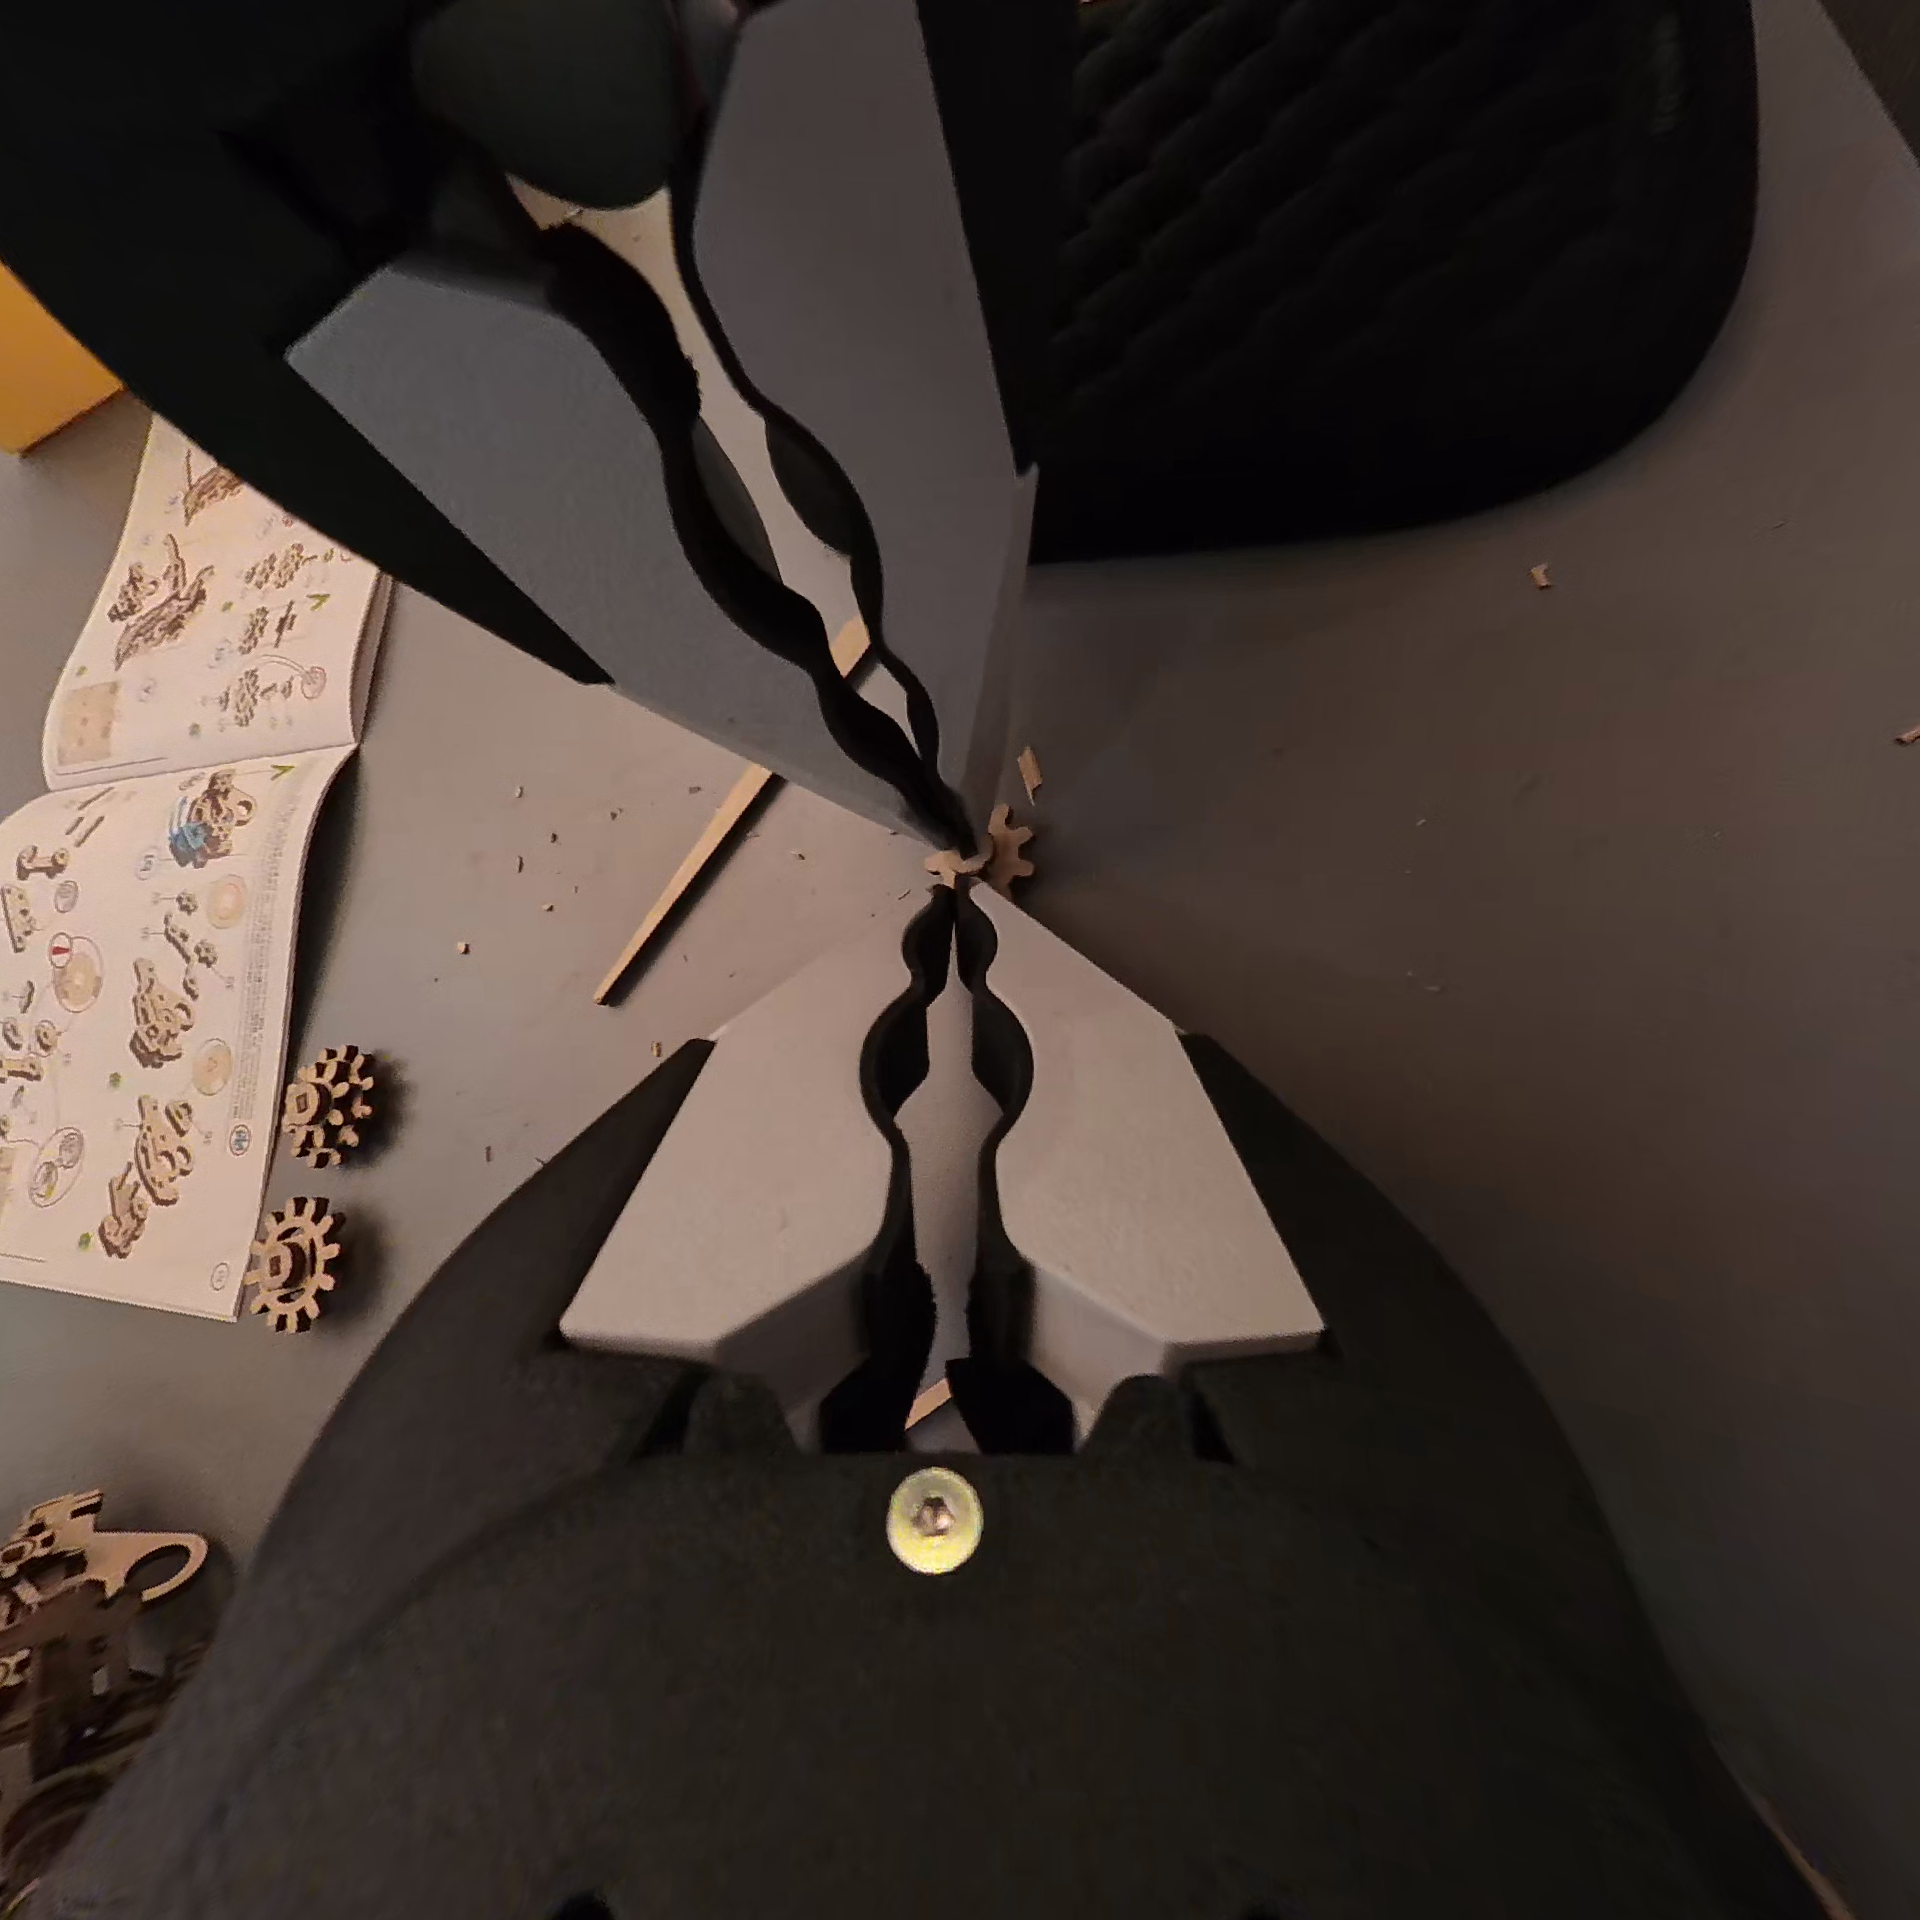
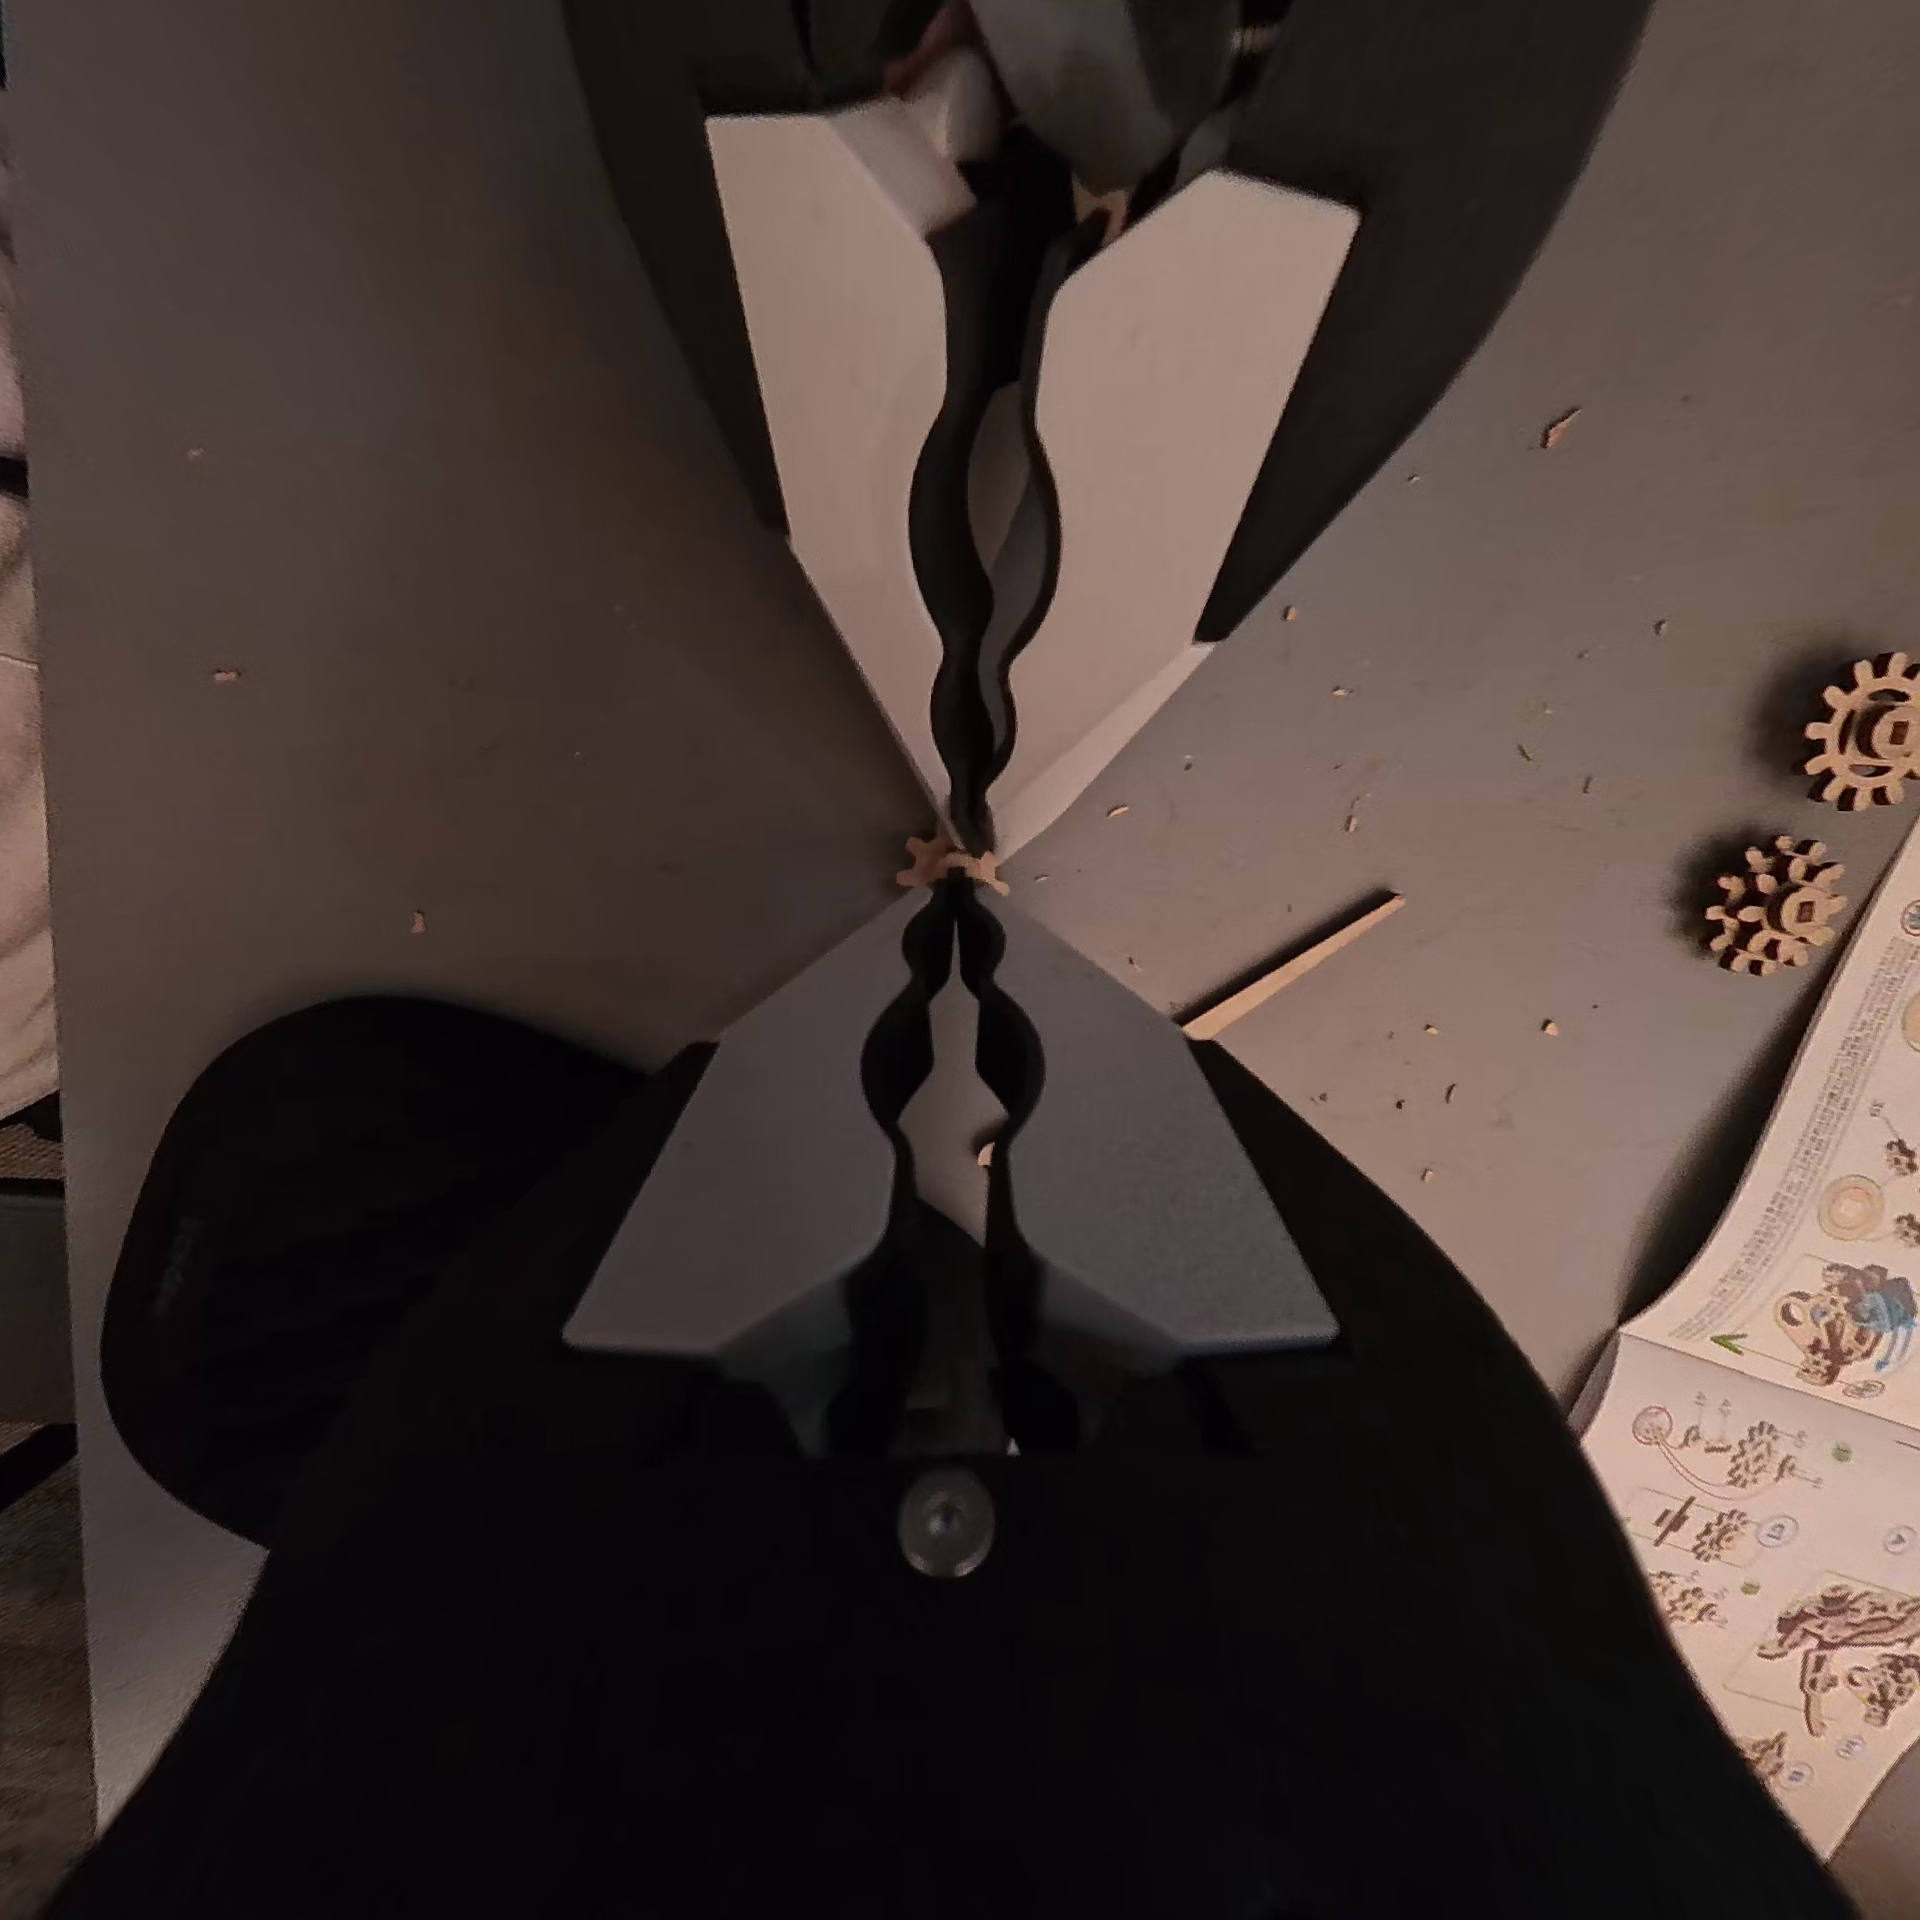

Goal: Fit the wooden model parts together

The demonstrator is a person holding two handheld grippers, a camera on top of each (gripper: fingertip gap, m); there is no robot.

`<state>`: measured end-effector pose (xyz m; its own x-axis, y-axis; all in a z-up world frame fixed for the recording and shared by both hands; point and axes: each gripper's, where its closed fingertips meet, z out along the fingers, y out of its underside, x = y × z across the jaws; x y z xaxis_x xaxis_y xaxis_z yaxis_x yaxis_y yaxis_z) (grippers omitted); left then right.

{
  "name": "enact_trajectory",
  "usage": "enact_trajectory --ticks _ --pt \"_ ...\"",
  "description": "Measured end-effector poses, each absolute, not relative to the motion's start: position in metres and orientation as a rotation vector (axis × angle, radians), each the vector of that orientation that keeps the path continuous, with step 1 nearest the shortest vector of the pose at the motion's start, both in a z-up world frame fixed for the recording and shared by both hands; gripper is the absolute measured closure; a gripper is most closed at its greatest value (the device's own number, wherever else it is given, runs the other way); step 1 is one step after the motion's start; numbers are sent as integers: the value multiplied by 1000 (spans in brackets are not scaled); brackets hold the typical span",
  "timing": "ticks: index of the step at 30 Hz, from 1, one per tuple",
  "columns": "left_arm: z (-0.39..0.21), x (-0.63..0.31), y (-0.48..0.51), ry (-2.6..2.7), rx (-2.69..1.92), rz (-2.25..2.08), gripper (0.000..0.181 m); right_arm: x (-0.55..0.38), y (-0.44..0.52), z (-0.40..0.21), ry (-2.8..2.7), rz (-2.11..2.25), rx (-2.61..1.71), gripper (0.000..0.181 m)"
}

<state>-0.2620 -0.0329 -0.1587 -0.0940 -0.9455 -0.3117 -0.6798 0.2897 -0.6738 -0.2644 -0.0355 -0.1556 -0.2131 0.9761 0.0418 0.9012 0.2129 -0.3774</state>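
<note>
Two small pale wooden gears meet at the centre, held just above the grey table. My left gripper comes from below, jaws closed at the tips on one small gear. My right gripper comes from the top left, jaws closed on the other. In the right wrist view my right gripper and the left gripper meet tip to tip on the gears. The tips hide how the two gears join.
An open instruction booklet lies at the left, with two larger wooden gears beside it. A thin wooden stick lies under the grippers. A partly built wooden model, a black pouch and scattered wood chips lie around. Only a small space, under 4 cm, lies between the two pairs of fingers.
</note>
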Motion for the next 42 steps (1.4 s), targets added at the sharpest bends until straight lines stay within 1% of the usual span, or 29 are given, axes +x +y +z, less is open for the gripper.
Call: enact_trajectory --ticks 8,13,23,39,40,42 --pt "-159 -262 -33 1838 -1474 -486 181 -264 -36 -156 -2236 393 -1729 181" --pt "-159 -262 -33 1840 -1474 -477 181 -264 -36 -156 -2187 475 -1753 181" --pt "-158 -261 -33 1835 -1482 -490 181 -264 -36 -156 -2231 381 -1722 181" --pt "-159 -260 -32 1830 -1459 -486 181 -263 -33 -155 -2115 390 -1739 181" --pt "-159 -259 -33 1836 -1449 -473 181 -263 -33 -153 -2112 359 -1707 180" --pt "-159 -257 -32 1837 -1434 -437 181 -266 -24 -140 -2018 322 -1655 169"
